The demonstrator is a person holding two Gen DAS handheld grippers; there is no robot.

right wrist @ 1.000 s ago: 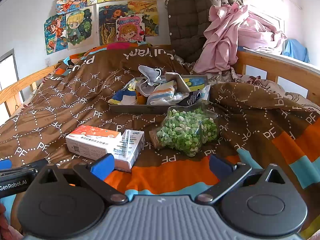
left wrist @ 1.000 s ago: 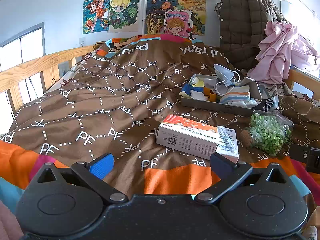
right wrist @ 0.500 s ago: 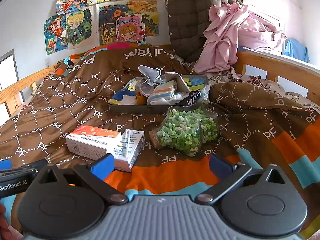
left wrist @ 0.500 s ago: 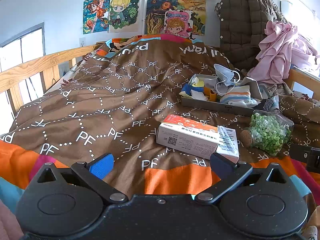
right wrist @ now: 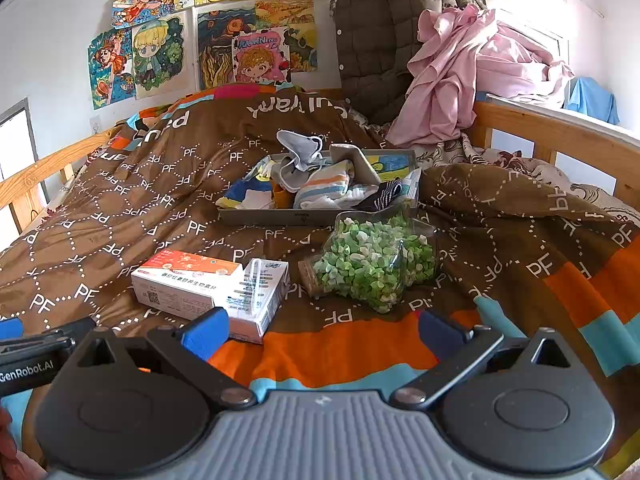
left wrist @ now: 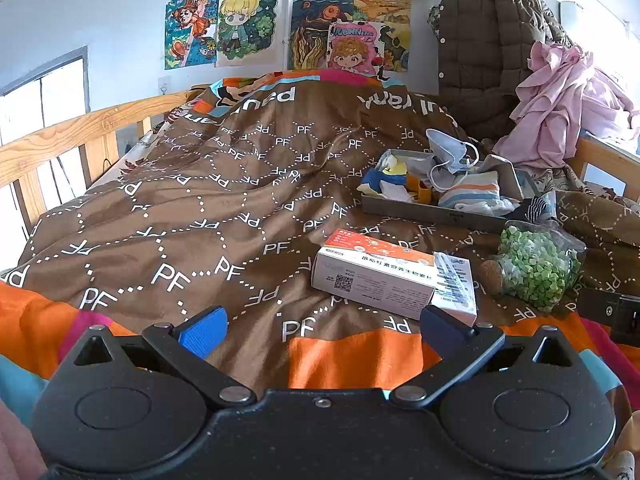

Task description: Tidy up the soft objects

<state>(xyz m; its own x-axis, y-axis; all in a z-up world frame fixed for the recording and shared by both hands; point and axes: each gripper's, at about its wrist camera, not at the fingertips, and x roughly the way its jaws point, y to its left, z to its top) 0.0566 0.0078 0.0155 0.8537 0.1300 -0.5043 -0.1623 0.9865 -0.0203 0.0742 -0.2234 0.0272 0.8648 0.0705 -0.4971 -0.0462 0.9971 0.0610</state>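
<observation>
Brown quilt (left wrist: 224, 216) filled both views; tray (right wrist: 256, 218) at 12 w/ socks. Both grippers (left wrist: 320, 330) (right wrist: 322, 330) spread, empty. Only rt view showed blue cloth (right wrist: 592, 100) at 2.

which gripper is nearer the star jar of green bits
Right. The right gripper faces the star jar just ahead of its open jaws; from the left gripper the jar sits far off to the right.

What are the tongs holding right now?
Nothing. The left tongs and the right tongs are both open with only the blanket showing between their tips.
</observation>
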